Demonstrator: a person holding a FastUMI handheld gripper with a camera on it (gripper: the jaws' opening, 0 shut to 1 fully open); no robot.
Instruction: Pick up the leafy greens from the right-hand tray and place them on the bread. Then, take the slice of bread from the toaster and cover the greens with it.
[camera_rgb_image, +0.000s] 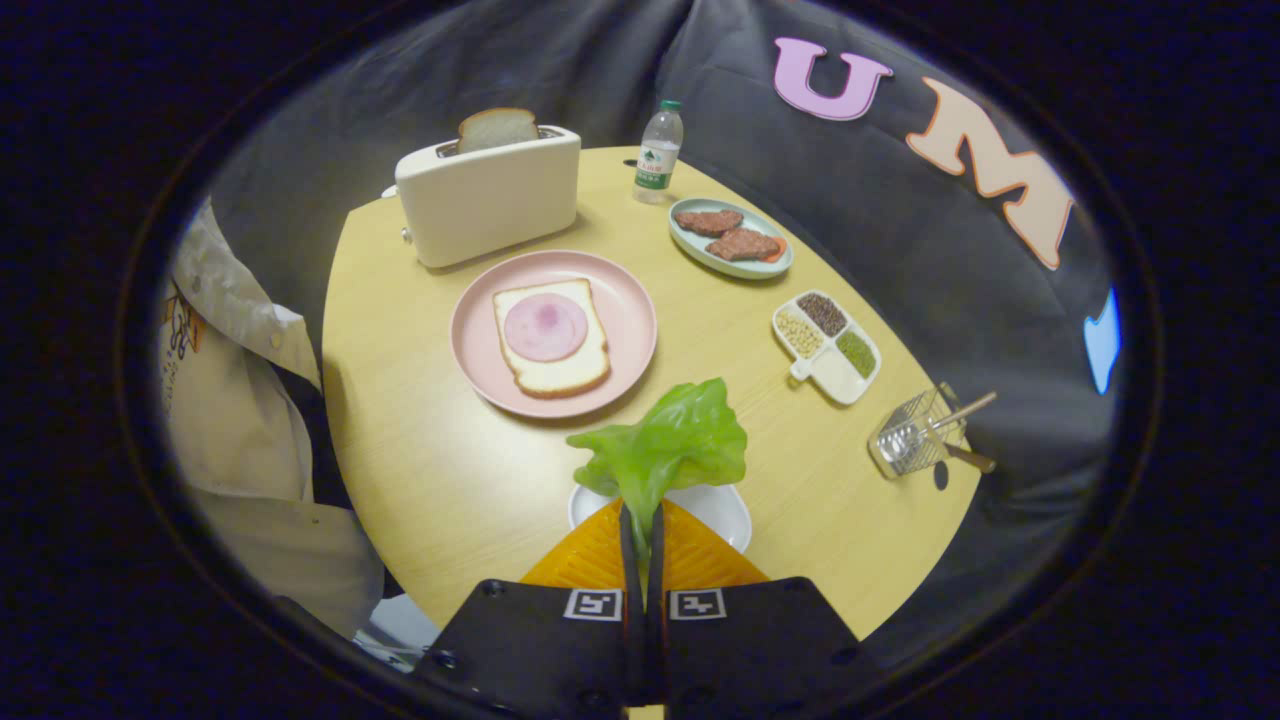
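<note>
Leafy greens (665, 440) hang pinched by a thin edge, seemingly, in your closed gripper (641, 535); swinging toward the bread (550, 337) at eleven o'clock could shake them loose.

green leafy greens (668, 440) pinched, ham-topped bread (551, 336) plated

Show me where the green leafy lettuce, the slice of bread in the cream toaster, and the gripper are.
green leafy lettuce (672, 440), gripper view, middle of the leaf
slice of bread in the cream toaster (497, 128), gripper view, crust above the slot
gripper (641, 530), gripper view, between fingertips pinching the lettuce
</note>
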